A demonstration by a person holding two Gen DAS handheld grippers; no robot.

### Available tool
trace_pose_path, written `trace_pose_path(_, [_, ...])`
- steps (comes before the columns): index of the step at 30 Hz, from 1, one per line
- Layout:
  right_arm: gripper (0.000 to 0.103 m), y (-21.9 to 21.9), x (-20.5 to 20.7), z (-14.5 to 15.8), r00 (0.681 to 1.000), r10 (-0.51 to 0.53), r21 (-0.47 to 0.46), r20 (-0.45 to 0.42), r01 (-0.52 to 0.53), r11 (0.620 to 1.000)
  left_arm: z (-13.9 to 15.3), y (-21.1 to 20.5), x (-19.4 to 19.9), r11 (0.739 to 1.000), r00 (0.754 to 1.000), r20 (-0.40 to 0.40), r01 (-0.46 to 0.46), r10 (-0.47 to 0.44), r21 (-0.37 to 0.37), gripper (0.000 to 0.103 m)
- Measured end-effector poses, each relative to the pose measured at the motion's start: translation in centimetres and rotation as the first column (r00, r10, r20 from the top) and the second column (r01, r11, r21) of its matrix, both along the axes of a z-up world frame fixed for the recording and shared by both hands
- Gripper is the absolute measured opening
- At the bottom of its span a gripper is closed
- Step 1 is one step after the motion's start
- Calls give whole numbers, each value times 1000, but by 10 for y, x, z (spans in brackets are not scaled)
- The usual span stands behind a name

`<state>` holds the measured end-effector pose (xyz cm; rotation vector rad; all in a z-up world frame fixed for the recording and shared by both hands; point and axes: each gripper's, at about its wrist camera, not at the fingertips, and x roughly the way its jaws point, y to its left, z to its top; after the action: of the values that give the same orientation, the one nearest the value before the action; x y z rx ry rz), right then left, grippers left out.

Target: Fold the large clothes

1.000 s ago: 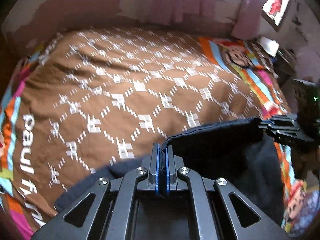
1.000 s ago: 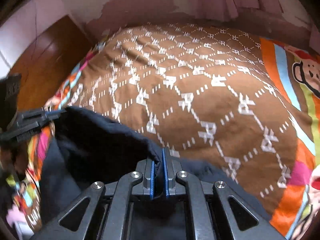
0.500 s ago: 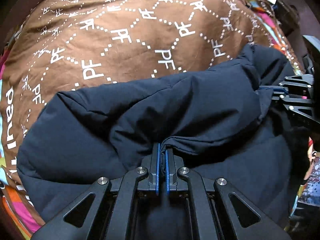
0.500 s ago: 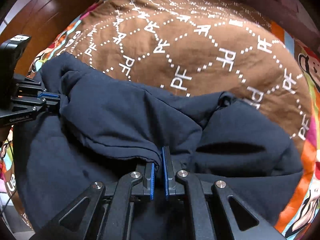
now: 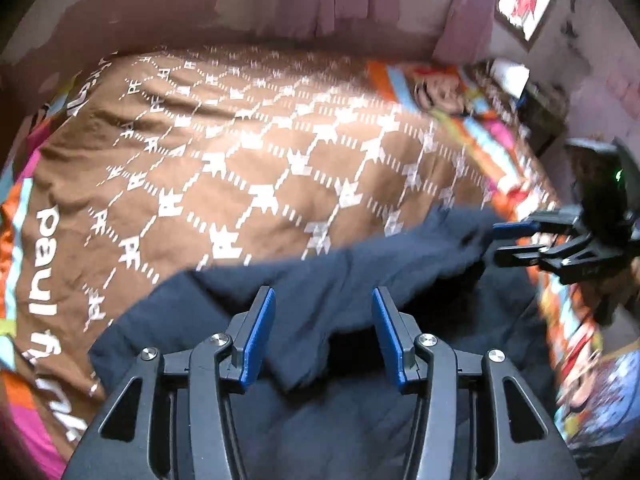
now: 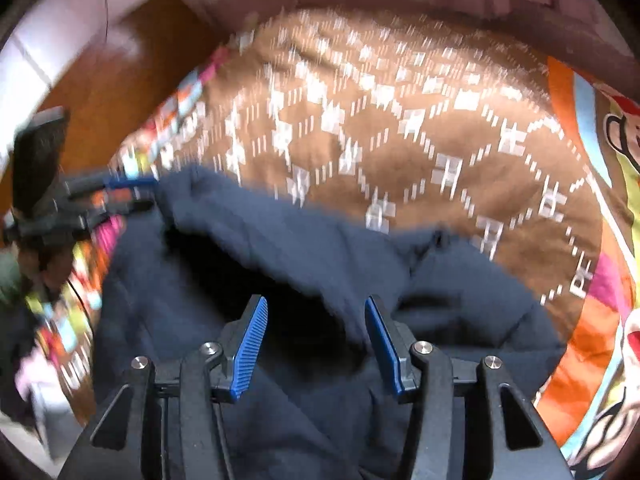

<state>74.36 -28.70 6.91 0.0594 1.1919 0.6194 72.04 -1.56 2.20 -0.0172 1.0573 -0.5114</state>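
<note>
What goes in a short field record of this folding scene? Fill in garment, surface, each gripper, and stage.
garment: dark navy jacket, lying bunched on the bed
surface: brown patterned bedspread
left gripper: jaws opening, pads clear of the jacket
right gripper: jaws opening, pads clear of the jacket
stage: folded edge let go, fold loose and uneven

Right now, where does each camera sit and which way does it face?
Left wrist: on the left claw, angled down across the dark garment to the brown bedspread; right claw at right edge.
Right wrist: on the right claw, same downward aim; left claw at left edge.
Shared: garment, bedspread; both claws opening, pads off the cloth.
</note>
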Motion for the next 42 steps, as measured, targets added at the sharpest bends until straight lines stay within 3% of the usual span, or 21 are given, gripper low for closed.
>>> trace_pose_path(2, [48, 1, 20, -3, 996, -87, 72, -31, 89, 993, -2, -4, 20, 999, 999, -20, -40, 40, -36, 44])
trace_pose_path(3, [42, 4, 29, -9, 992, -116, 100, -56, 121, 988, -6, -9, 29, 997, 998, -34, -53, 51, -47, 44])
trace_pose_path(4, [30, 9, 37, -15, 989, -125, 124, -81, 134, 983, -9, -9, 36, 997, 998, -43, -55, 53, -52, 44])
trace_pose_path(6, [18, 18, 50, -28, 984, -127, 137, -128, 144, 980, -14, -8, 42, 997, 997, -68, -40, 36, -63, 43])
trace_pose_path(8, [12, 27, 54, -42, 978, -103, 141, -180, 129, 982, -23, -13, 44, 997, 996, -90, -6, -1, -75, 29])
trace_pose_path(11, [12, 38, 44, -60, 973, -26, 108, -228, 52, 993, -41, -19, 39, 994, 987, -141, 68, -79, -87, 15])
trace_pose_path(16, [10, 48, 18, -85, 960, 78, -17, -270, -86, 996, -78, -28, 17, 978, 950, -242, 209, -197, 26, 8])
trace_pose_path(22, [6, 58, 14, -115, 948, 93, -75, -305, -121, 990, -105, -39, 21, 967, 934, -318, 213, -160, 140, 5])
trace_pose_path(28, [0, 57, 10, -144, 951, 31, -88, -308, -61, 994, -129, -52, 19, 955, 943, -318, 179, -98, 236, 5])
trace_pose_path(33, [0, 43, 0, -119, 964, 19, -86, -264, -44, 995, -114, -49, 8, 958, 961, -257, 166, -103, 234, 5])
trace_pose_path(37, [4, 15, -17, -82, 990, 33, -113, -134, -49, 992, -93, -30, -5, 968, 970, -220, 147, -101, 204, 5])
trace_pose_path(42, [1, -14, -21, -97, 985, -50, -116, -163, 31, 993, -106, -27, -9, 956, 968, -245, 126, -59, 265, 5])
